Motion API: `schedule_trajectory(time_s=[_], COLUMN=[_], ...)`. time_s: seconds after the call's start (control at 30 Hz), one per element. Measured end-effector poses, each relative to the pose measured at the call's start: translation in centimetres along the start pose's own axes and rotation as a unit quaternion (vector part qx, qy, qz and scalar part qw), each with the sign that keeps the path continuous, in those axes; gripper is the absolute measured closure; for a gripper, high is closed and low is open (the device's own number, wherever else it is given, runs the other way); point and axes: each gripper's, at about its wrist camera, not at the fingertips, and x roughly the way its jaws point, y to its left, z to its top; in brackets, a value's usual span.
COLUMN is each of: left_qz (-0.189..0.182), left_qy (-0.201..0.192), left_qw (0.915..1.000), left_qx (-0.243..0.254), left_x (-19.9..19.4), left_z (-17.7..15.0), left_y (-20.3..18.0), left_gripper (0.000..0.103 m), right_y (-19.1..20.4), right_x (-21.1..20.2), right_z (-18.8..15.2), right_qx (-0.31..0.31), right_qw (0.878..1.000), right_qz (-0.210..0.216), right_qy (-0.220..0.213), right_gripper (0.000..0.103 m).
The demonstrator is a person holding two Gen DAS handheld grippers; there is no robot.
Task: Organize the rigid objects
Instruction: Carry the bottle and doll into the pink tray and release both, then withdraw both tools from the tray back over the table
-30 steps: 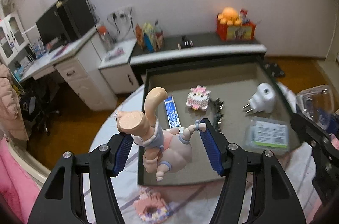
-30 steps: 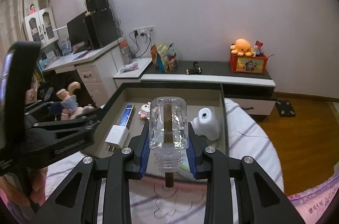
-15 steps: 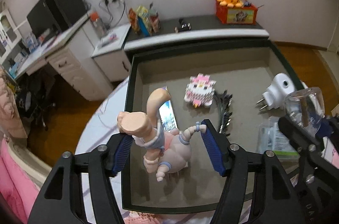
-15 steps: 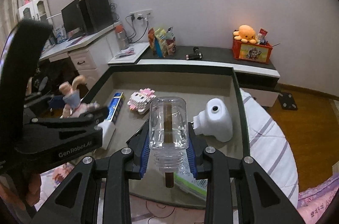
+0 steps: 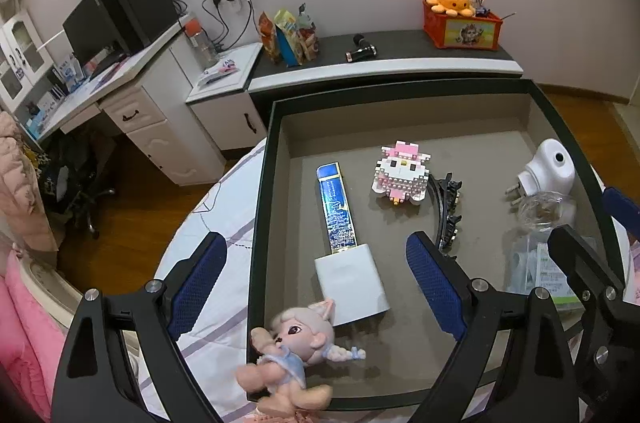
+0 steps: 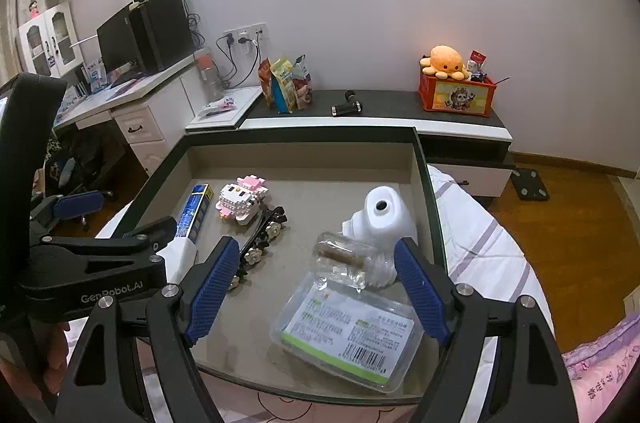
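My left gripper [image 5: 316, 283] is open and empty above the near left of the dark tray [image 5: 264, 183]. A small doll [image 5: 292, 355] lies at the tray's near left corner, below the jaws. My right gripper [image 6: 316, 289] is open and empty. A clear bottle [image 6: 352, 261] with a brown stick inside lies on its side between the right jaws, partly on a clear labelled pack [image 6: 352, 333]. The bottle also shows in the left wrist view [image 5: 544, 209].
In the tray lie a blue box [image 5: 336, 209], a white charger [image 5: 352, 283], a pink block cat [image 5: 402, 173], a black hair clip [image 5: 446, 215] and a white plug [image 5: 546, 171]. The tray [image 6: 424, 191] sits on a striped cloth [image 6: 480, 247].
Both grippers have opened. The doll dropped from the left jaws into the tray's near left corner. The bottle left the right jaws and now lies on its side in the tray.
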Motion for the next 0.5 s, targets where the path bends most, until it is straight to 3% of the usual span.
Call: schedule_trajectory(time_s=[0.5], left_qz=[0.008], left_qy=[-0.014], left_qw=[0.9999], left_qx=[-0.001], left_x=[-2.4], left_z=[-0.8], left_y=[0.3], left_gripper=[0.01], right_y=[-0.1], right_x=[-1.8], right_z=[0.0], right_qx=[0.004], right_qw=[1.0], right_qz=[-0.008], right_qy=[-0.007], right_gripper=[0.022])
